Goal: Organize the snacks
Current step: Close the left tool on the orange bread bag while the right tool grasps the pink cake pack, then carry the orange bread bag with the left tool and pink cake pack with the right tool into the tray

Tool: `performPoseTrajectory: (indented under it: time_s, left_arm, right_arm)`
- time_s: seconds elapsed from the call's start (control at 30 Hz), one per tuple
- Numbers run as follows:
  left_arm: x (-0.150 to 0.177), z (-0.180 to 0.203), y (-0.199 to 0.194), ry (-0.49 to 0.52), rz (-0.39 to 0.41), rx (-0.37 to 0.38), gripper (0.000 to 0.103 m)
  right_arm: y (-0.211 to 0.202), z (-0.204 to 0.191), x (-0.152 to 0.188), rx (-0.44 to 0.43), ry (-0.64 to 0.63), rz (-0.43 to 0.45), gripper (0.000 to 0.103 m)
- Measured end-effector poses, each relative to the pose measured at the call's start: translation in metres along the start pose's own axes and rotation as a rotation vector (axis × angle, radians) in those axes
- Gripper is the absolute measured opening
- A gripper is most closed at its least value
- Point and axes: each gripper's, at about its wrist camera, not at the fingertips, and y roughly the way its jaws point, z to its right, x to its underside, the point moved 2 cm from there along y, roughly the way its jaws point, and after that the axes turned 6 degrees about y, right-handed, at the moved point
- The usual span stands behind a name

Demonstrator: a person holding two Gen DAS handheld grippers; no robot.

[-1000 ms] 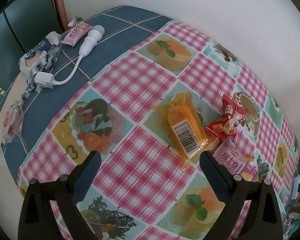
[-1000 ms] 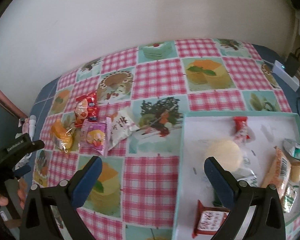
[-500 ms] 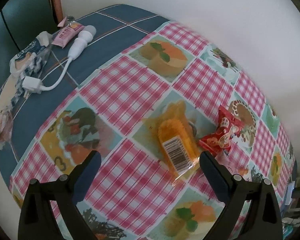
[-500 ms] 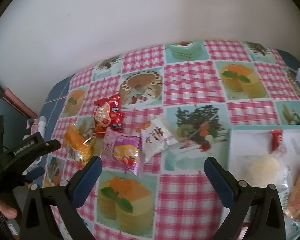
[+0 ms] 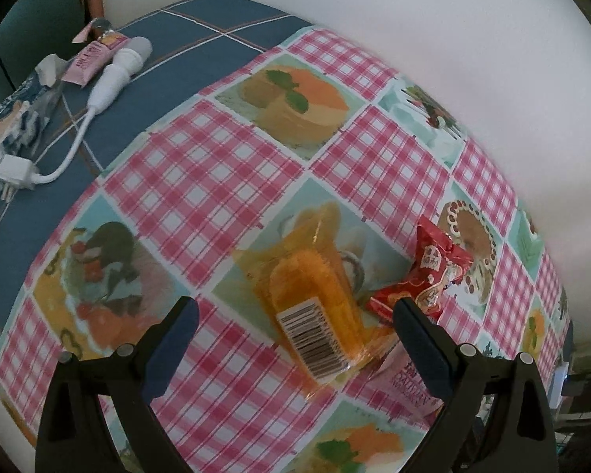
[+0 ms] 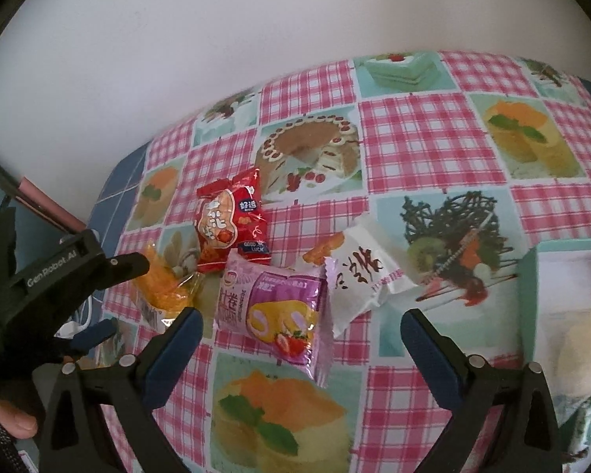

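Several wrapped snacks lie on the checked tablecloth. An orange snack pack (image 5: 315, 295) with a barcode lies just ahead of my open, empty left gripper (image 5: 295, 319), between its fingers. A red snack pack (image 5: 429, 272) lies to its right. In the right wrist view, a purple snack pack (image 6: 275, 307) lies just ahead of my open, empty right gripper (image 6: 301, 329). A white snack pack (image 6: 362, 272), the red pack (image 6: 228, 220) and the orange pack (image 6: 161, 283) lie around it. The left gripper (image 6: 110, 295) shows at the left edge there.
A teal-rimmed tray (image 6: 532, 276) holding several snacks stands at the right. At the far left of the table lie a white cable with plug (image 5: 59, 157), a pink packet (image 5: 90, 59) and a blue-white bag (image 5: 15, 118). A white wall runs behind the table.
Both grippers moved closer to the snack pile. The right gripper swung left, away from the tray, so the purple pack now lies before it. The orange pack now sits between the left fingers.
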Motion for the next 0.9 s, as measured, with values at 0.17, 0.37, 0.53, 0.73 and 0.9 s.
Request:
performPoseTrajectory:
  time_s: [0.17,0.37,0.53,0.73,0.9]
  left_arm:
    - [0.001,0.003,0.016,0.019,-0.023,0.006,0.099]
    - [0.002,0.008,0.027,0.036,-0.031,0.000,0.098]
    - [0.003,0.016,0.034,0.052,-0.045,-0.005,0.064]
    - [0.004,0.026,0.039,0.068,-0.042,0.008,0.046]
    - [0.005,0.026,0.034,0.077,-0.032,0.008,0.045]
  right_arm:
    - [0.008,-0.002,-0.003,-0.014,0.012,-0.002,0.088]
    - [0.013,-0.006,-0.004,-0.019,0.000,0.001,0.066]
    - [0.015,-0.009,-0.003,-0.038,-0.001,-0.006,0.051]
    - [0.012,-0.009,-0.003,-0.059,-0.005,0.009,0.042]
    - [0.008,-0.010,-0.002,-0.069,-0.015,0.016,0.036]
